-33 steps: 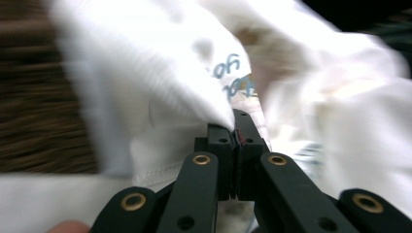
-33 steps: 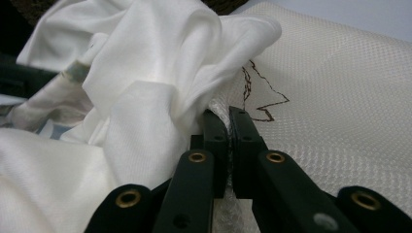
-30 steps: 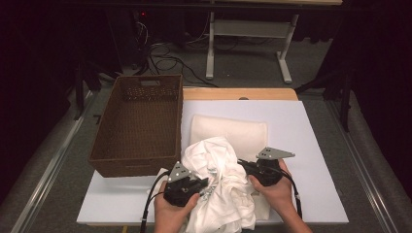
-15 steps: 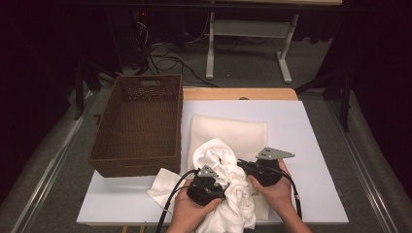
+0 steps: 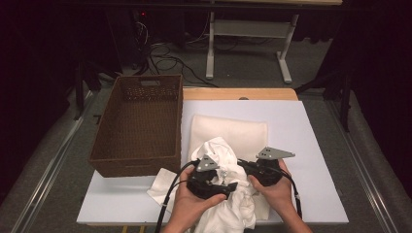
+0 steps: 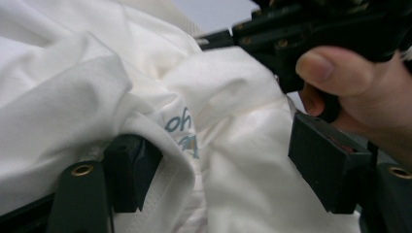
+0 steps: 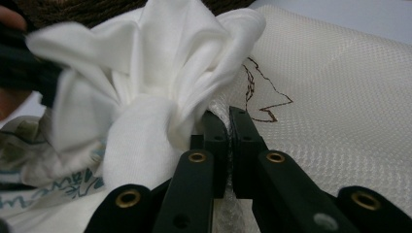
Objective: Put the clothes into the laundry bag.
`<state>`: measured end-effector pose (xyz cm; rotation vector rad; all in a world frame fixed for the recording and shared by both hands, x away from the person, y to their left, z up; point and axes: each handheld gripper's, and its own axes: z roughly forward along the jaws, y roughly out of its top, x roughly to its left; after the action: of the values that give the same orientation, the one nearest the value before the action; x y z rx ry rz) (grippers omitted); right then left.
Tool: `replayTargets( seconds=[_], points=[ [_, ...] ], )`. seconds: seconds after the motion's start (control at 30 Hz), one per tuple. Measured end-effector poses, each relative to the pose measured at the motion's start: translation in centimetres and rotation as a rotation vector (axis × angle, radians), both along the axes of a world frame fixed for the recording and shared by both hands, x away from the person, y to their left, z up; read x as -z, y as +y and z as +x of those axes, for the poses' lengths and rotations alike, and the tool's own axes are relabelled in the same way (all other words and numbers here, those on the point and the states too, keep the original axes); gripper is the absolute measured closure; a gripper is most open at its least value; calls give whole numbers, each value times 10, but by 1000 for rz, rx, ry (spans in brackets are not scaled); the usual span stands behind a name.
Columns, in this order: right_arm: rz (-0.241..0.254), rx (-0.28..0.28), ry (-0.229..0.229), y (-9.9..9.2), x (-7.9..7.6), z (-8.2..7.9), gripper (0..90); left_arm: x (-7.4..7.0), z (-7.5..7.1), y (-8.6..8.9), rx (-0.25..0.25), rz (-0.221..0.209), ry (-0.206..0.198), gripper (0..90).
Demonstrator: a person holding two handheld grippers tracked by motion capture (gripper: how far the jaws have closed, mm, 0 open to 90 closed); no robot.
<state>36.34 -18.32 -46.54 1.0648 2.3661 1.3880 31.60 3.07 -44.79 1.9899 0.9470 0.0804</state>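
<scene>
The white garment (image 5: pixel 226 194) lies bunched at the near edge of the desk (image 5: pixel 311 126), between the two hands and partly over a folded cream cloth (image 5: pixel 233 133). The right gripper (image 7: pixel 227 121) pinches a fold of it with jaws pressed together. The left gripper (image 6: pixel 218 165), just beside it, has just been opening; its spread jaws straddle the fabric without pressing, so the next grasp lies directly ahead.

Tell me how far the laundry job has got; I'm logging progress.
Done: a cream cloth lies flat. In hand: right gripper is shut on the crumpled white shirt; left gripper has just been opening, shirt between its fingers. Left: the basket holds nothing.
</scene>
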Motion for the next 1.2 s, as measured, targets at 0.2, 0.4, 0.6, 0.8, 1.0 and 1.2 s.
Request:
replayTargets(
  seconds=[0.2, 0.4, 0.6, 0.8, 1.0, 1.2],
  points=[
    [6, 2, -9, 1, -1, -2, 884, 20, 6, -28, -4, 98, 51, 536],
    [31, -9, -22, 1, -8, -5, 884, 26, 13, -31, -28, 135, 76, 782],
    [40, -21, -18, 4, -9, -8, 885, 27, 21, -27, -170, 100, 27, 793],
    [40, -28, -7, 5, -8, -9, 885, 26, 22, -25, -151, 77, 32, 707],
    [40, -21, -12, 1, -9, -7, 884, 10, 6, -7, -91, 24, -7, 507],
    [30, -18, -15, 1, -8, -7, 884, -8, 3, 19, -170, 7, -94, 344]
  ],
)
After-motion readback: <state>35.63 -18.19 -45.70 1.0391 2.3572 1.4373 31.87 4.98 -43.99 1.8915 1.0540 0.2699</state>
